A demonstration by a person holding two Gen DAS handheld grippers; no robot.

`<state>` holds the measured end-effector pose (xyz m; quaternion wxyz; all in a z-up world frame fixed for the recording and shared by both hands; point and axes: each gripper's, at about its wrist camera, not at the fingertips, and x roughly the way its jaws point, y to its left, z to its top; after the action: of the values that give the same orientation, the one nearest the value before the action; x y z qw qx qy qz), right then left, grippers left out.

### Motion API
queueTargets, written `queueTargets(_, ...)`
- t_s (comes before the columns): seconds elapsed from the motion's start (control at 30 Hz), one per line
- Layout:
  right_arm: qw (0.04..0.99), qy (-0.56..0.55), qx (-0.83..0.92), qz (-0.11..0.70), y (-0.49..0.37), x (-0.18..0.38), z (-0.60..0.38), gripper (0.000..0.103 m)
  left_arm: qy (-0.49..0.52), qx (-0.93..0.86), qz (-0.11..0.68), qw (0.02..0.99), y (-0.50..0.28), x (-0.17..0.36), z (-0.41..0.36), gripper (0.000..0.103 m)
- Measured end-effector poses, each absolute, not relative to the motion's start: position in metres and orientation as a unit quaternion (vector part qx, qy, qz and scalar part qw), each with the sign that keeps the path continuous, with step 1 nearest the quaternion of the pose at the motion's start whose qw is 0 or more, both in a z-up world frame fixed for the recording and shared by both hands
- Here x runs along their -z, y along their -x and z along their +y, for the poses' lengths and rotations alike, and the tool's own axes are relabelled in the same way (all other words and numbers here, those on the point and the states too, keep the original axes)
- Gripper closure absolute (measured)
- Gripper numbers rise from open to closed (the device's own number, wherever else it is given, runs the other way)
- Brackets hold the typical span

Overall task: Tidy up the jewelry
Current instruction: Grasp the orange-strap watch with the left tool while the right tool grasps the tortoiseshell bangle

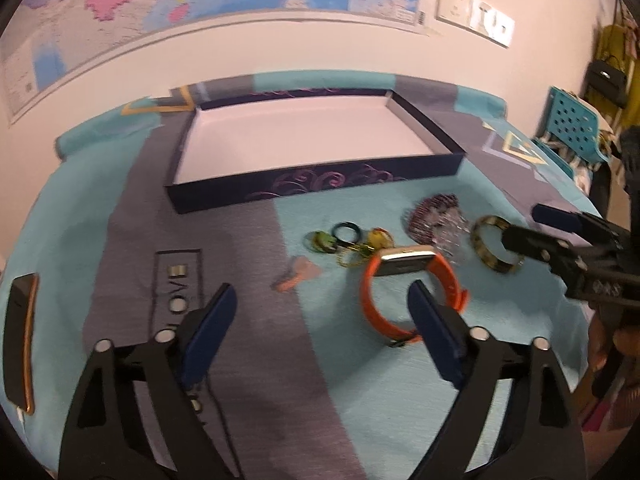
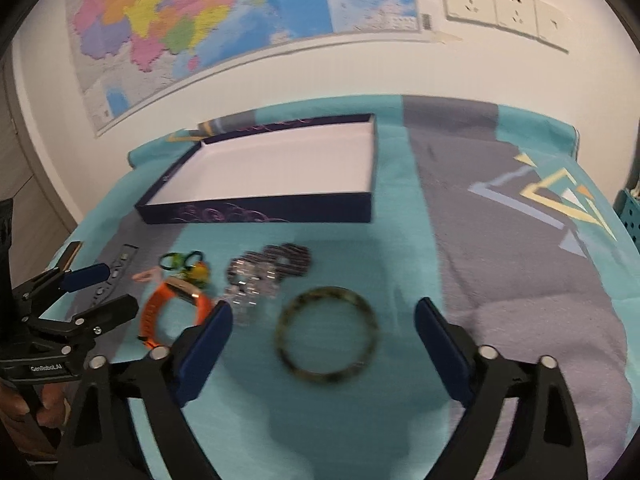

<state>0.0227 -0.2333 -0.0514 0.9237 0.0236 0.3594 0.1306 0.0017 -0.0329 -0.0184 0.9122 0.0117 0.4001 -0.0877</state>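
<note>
A dark blue box (image 1: 316,184) with a white inside lies open on the teal cloth; it also shows in the right wrist view (image 2: 256,212). In front of it lie an orange watch (image 1: 404,280), small rings (image 1: 344,236), a beaded bracelet pile (image 1: 436,220), a pink piece (image 1: 298,274) and a mottled bangle (image 1: 490,248). My left gripper (image 1: 322,312) is open, its right finger beside the watch. My right gripper (image 2: 324,332) is open just above the bangle (image 2: 326,336), with the watch (image 2: 172,312) and beads (image 2: 264,276) to its left.
A black phone (image 1: 20,344) lies at the table's left edge. A teal chair (image 1: 572,128) stands at the right. A wall with a map (image 2: 224,12) and sockets (image 2: 500,4) is behind the table.
</note>
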Motion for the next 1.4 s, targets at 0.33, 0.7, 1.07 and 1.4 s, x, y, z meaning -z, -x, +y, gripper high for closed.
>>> queueTargets(0.33,0.909,-0.011,-0.137,0.393,-0.038,0.066,-0.243,0.063,-0.008,0.155,0.435,0.887,-0.015,0.032,-0.052,0.050)
queueTargets(0.7,0.907,0.037,-0.137,0.397,-0.046,0.065,-0.239,0.097,-0.016,0.158,0.453,0.877,-0.026,0.036,-0.050,0.081)
queueTargets(1.07,0.914,0.014,-0.161,0.373,-0.040,0.042,-0.247,0.097,-0.007,0.177,0.450,0.875,-0.025,0.026,-0.047,0.095)
queueTargets(1.4,0.921,0.018,-0.195,0.337,-0.066,0.006,-0.232,0.097,0.032,0.175,0.418,0.891,-0.045,-0.015,-0.016,0.095)
